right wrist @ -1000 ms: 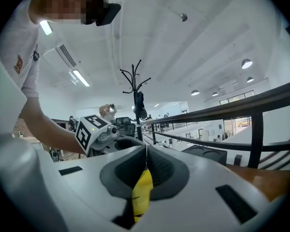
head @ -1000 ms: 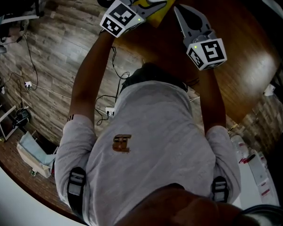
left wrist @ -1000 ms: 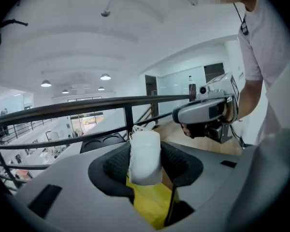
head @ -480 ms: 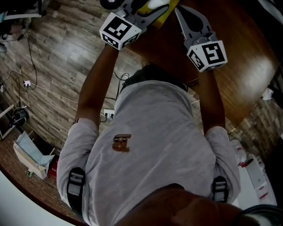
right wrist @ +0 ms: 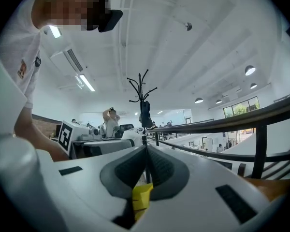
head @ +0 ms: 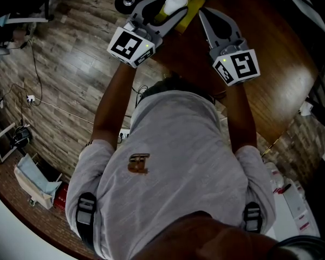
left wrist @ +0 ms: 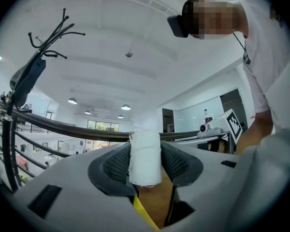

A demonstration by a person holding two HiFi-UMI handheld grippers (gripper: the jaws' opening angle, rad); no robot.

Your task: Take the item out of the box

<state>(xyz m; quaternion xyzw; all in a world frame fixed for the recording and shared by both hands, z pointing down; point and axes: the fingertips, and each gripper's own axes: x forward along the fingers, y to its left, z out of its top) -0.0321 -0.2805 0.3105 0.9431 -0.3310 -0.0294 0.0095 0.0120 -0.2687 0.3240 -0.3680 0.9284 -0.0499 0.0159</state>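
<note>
Left tongs (left wrist: 145, 169) clamped on the white roll (left wrist: 145, 154); its long axis stands upright across my pads, top end proud of them. Yellow box (head: 187, 14) lies just below the roll, which I judge clear of its rim; interior not visible. Right tongs (right wrist: 146, 173) closed, pinching the box's edge.

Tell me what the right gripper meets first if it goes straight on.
Nothing near. The right gripper, shut on the box, points across open room; first in line looks to be the coat rack by the railing, though depth is unclear.
</note>
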